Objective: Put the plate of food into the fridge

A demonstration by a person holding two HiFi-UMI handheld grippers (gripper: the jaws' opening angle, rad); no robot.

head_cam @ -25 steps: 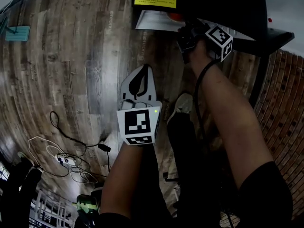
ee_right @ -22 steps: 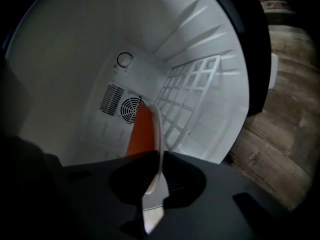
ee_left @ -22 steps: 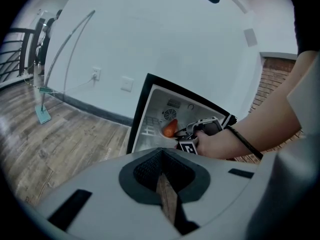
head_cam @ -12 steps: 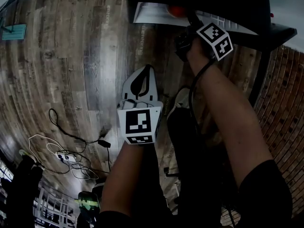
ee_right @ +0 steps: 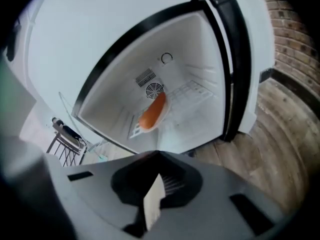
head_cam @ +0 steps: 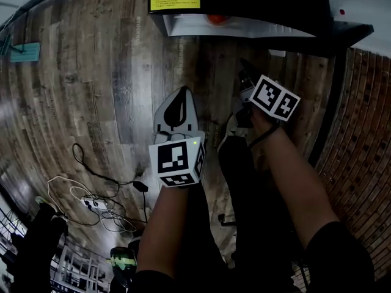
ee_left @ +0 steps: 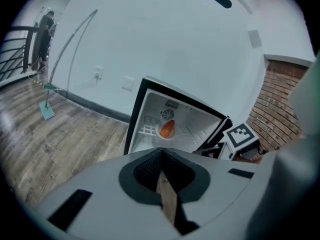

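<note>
So the plate of food [ee_right: 151, 113] is already sitting on the shelf [ee_right: 194, 91] inside the open fridge [ee_right: 112, 81], well apart from both grippers. Right gripper [ee_right: 159, 156] has just been closing its jaws, and they're pressed together now with nothing between them. Left gripper [ee_left: 160, 153] is the same deal: jaws down to a sliver, gripping nothing.

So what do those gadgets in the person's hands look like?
The left hand-held gripper and right hand-held gripper each have pale grey pointed jaws and a white cube printed with black square markers. A black cable trails from the right one. Sleeves are dark, forearms bare.
</note>
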